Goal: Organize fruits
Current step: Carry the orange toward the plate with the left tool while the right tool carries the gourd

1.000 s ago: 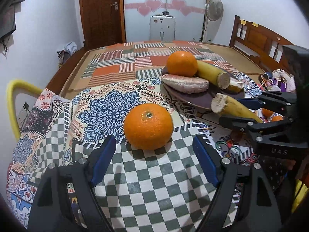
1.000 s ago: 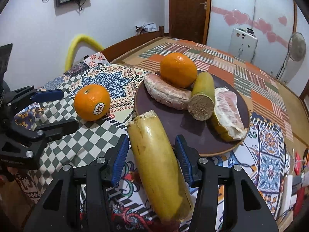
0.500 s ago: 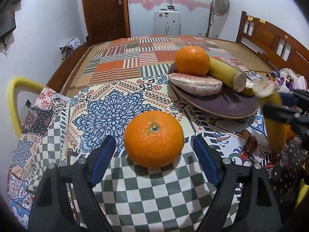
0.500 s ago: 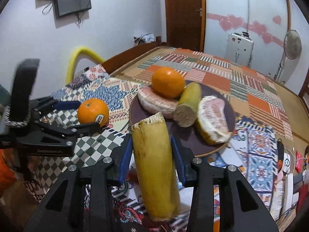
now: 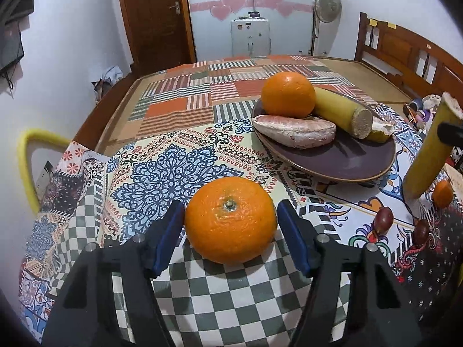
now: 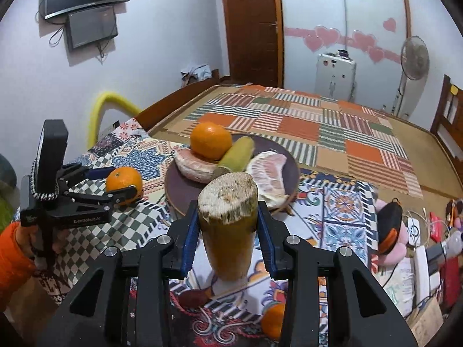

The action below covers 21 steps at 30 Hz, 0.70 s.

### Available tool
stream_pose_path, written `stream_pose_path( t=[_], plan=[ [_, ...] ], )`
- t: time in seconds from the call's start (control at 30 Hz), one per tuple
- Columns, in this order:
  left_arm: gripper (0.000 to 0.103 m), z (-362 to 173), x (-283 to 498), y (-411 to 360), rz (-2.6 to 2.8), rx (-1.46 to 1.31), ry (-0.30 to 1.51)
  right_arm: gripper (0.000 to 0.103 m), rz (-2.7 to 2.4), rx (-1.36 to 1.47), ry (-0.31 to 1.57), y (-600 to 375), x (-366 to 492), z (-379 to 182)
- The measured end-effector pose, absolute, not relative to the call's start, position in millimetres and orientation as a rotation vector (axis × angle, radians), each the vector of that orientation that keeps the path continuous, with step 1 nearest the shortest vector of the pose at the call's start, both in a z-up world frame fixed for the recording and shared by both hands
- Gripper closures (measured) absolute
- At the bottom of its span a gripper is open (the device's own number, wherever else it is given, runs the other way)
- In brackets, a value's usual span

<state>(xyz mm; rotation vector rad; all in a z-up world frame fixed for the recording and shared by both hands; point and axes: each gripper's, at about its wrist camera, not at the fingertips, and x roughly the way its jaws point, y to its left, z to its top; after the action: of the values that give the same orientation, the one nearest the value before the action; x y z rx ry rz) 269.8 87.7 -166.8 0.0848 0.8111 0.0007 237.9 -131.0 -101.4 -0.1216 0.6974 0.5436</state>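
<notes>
Items you cannot fully check:
- Plate (image 6: 173, 190): near rim hidden behind the yellow stalk piece (image 6: 228, 225).
- Small orange fruit (image 6: 273, 322): half covered by your right claw's frame.
- Two dark red fruits (image 5: 383, 218): too small to identify.
- Clutter (image 6: 428, 231) at right: blurred, cut by the edge.

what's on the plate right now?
On the plate: an orange, a cut cane piece and two peeled pomelo segments. The cane stick in the right gripper hides the plate's near rim.
</notes>
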Motion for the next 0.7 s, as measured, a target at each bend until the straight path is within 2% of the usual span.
stream_pose_path(
  t=[0.2, 0.7],
  plan=[
    [0.038, -161.0, 269.6, 90.3, -0.05, 0.005, 0.834, 0.068, 0.521, -0.107, 0.677, -142.9, 238.9, -92.5],
    [0.038, -122.5, 274.3, 55.3, -0.109, 0.013, 0.719, 0.068, 0.52, -0.084, 0.619, -145.1, 247.3, -76.6]
  ],
)
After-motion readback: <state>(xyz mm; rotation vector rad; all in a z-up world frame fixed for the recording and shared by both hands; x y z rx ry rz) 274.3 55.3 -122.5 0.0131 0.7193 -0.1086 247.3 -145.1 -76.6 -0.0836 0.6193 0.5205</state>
